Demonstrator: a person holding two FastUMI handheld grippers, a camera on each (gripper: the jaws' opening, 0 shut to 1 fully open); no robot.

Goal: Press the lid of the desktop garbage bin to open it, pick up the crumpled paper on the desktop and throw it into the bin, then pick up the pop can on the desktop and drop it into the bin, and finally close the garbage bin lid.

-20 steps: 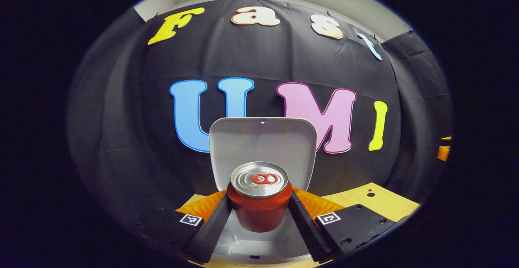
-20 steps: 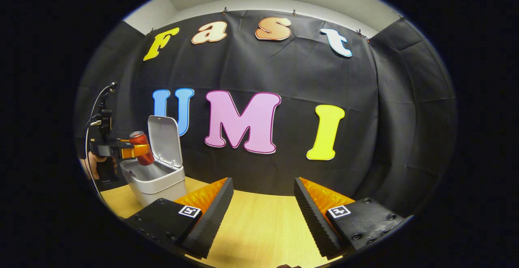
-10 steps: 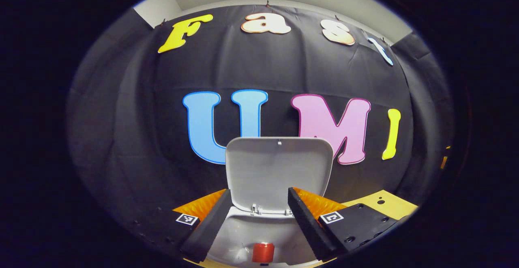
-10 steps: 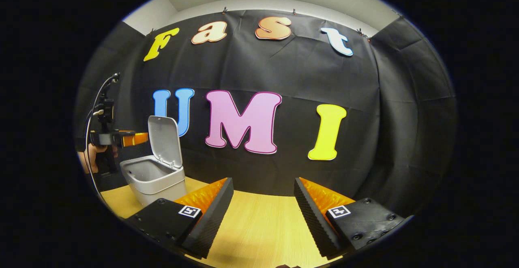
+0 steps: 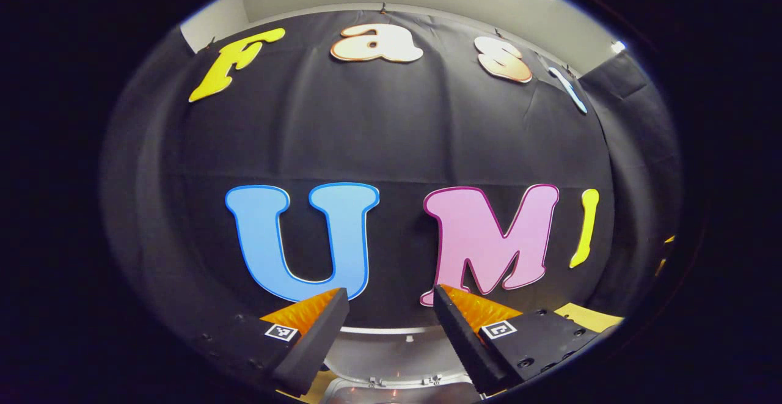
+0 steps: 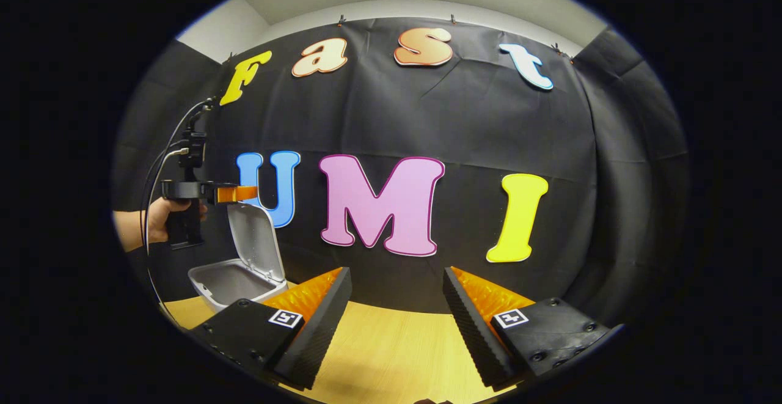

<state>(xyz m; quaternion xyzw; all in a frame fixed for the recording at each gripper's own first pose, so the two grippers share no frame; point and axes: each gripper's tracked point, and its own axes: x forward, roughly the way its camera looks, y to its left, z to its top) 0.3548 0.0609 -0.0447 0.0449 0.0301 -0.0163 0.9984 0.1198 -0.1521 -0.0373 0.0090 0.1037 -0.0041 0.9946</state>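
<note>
Left gripper (image 5: 391, 330) up above the raised lid (image 6: 256, 242), fingers spread and empty!

The small grey plastic desktop bin (image 6: 229, 282) sits on the pale wooden table (image 6: 391, 355), lid tilted up. A hand (image 6: 160, 216) holds the left gripper just over the lid's top edge. Right gripper (image 6: 397, 324) hovers wide open over the table, gripping nothing, well apart from the bin.

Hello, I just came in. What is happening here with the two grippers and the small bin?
A person is tidying a wooden desk with a gripper in each hand. The left gripper, open and holding nothing, is raised just above the top edge of the upright lid of the grey bin. The bin is open, so closing the lid is not yet done. The right gripper, also open, hovers over the desk to the side.
</note>
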